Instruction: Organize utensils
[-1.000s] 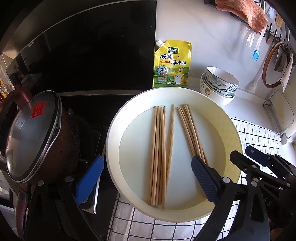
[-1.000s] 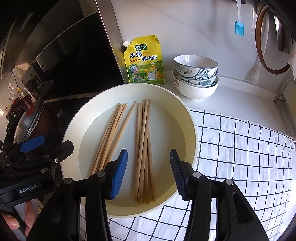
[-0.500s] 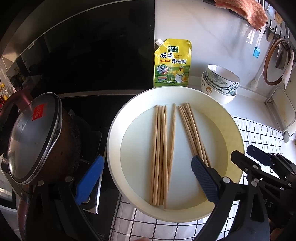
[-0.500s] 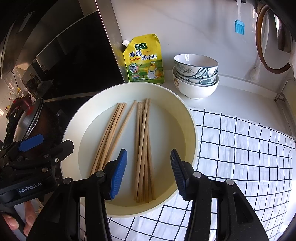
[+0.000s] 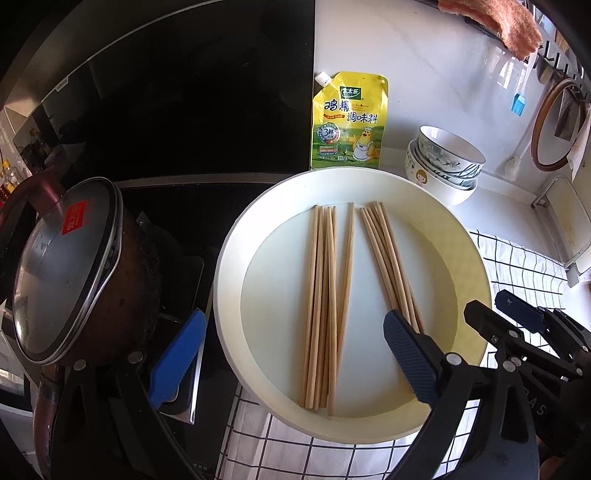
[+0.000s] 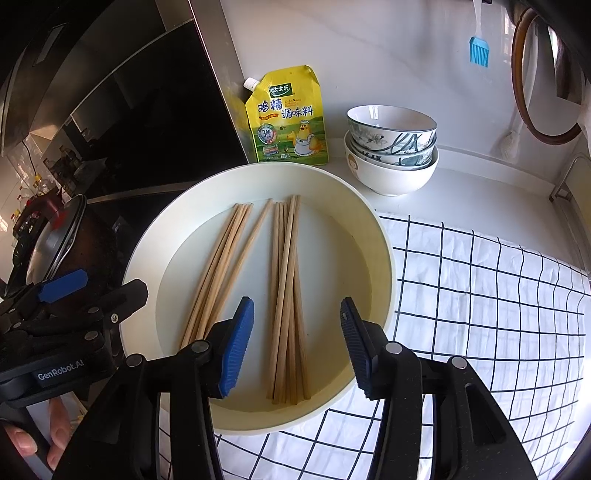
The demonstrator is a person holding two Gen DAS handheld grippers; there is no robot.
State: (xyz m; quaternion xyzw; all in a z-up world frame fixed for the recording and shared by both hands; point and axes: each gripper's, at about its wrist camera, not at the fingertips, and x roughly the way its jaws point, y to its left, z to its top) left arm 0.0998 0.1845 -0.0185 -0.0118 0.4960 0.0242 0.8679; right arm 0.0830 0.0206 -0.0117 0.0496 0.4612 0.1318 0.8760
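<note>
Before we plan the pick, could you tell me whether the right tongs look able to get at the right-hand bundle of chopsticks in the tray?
Probably yes: the right tongs are open, straddling the bundle's near end, with nothing between.

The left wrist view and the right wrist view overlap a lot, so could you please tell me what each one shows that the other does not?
Only the left wrist view shows the orange cloth hanging top right, and the whole pot lid with its red sticker. Only the right wrist view shows the person's fingers on the left gripper. Both show the cream round tray holding two bundles of wooden chopsticks, the yellow seasoning pouch, the stacked bowls, the checked cloth and the open right gripper.
</note>
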